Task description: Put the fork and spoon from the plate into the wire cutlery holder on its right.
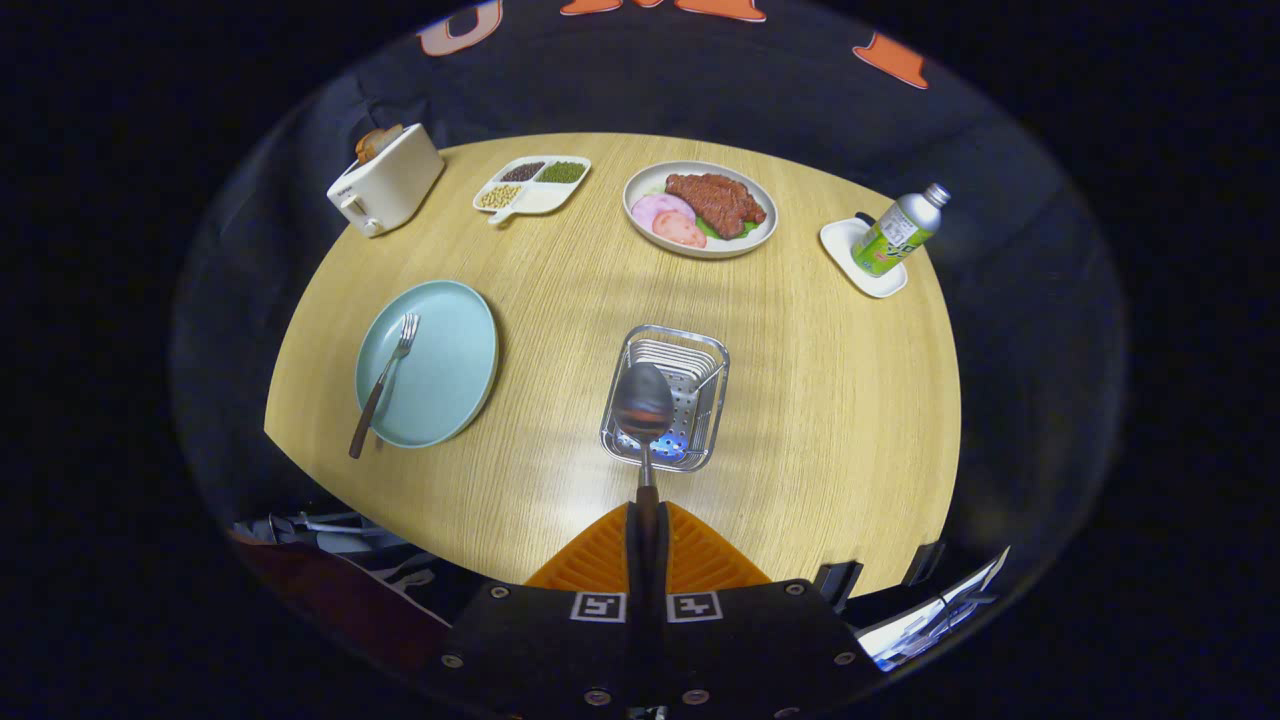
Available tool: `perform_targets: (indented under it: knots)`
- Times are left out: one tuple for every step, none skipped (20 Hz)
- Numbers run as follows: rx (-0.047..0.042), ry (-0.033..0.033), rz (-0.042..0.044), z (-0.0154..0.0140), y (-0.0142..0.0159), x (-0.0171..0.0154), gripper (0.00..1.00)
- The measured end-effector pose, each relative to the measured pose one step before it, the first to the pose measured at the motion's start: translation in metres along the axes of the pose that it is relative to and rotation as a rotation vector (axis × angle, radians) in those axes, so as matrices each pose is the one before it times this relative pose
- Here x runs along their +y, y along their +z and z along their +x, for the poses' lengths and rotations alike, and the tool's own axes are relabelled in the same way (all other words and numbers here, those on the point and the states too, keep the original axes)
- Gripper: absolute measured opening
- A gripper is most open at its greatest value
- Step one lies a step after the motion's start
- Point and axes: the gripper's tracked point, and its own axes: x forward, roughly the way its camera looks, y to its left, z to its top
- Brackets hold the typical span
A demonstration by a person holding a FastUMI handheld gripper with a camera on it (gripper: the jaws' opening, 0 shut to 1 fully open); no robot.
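1 utensil is already in the gripper [647, 535]: its fingers are pressed together on the dark handle of the spoon [643, 402], whose polished oval bowl hangs forward over the wire cutlery holder [666, 398]. Holding it by the handle end keeps the bowl leading, which I judge suits lowering it into the basket from above. The holder is a rounded rectangular basket of bright steel wire with a perforated floor, standing on the pale wood-grain worktop [820, 400] to the right of the plate [428, 362]. The plate is round, matt and pale blue. The fork [385, 378] lies slantwise on it, tines up the plate and brown handle overhanging the near rim, so it is easy to pinch.
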Motion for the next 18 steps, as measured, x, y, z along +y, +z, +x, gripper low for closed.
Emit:
perform_targets:
  knots:
    - [0.02567,-0.00572,-0.00532,0.00422,0.00109,-0.00289,0.01]
    - [0.0214,-0.00517,-0.01262,0.00454,0.00034,-0.00279,0.01]
    - [0.02066,-0.00552,-0.01002,0.00209,0.0008,-0.00261,0.01]
    - [0.01791,-0.00121,-0.00354,0.00282,0.0007,-0.00151,0.01]
    - [0.01383,0.0007,-0.00349,0.00208,0.00248,-0.00058,0.0]
    - [0.01584,-0.00269,-0.00928,0.0029,0.00098,-0.00178,0.01]
    - [0.01166,-0.00525,-0.01225,0.00367,0.00342,-0.00127,0.01]
    - [0.00991,-0.00387,-0.0102,0.00346,0.00257,0.00025,0.01]
    - [0.00954,0.00121,-0.00396,0.00252,0.0027,0.00073,0.01]
    - [0.00707,0.00249,-0.00007,0.0036,0.00227,0.0017,0.01]
    - [0.00478,-0.00167,-0.00379,0.00312,0.00281,-0.00015,0.01]
    - [0.00861,-0.0045,-0.00273,0.00352,0.00246,-0.00095,0.01]
    - [0.01496,0.00347,0.00429,0.00053,0.00069,0.00096,0.01]
    - [-0.00643,0.00465,-0.00246,0.00004,0.00332,0.00114,0.02]
    - [-0.00083,-0.00799,0.00032,0.00046,0.00207,-0.00191,0.03]
    - [0.00435,-0.00525,0.00269,-0.00034,-0.00151,-0.00031,0.04]
    - [-0.00012,-0.00168,0.00693,-0.00096,0.00029,0.00101,0.04]
    - [-0.00754,-0.00622,0.00189,-0.0004,0.00118,-0.00023,0.04]
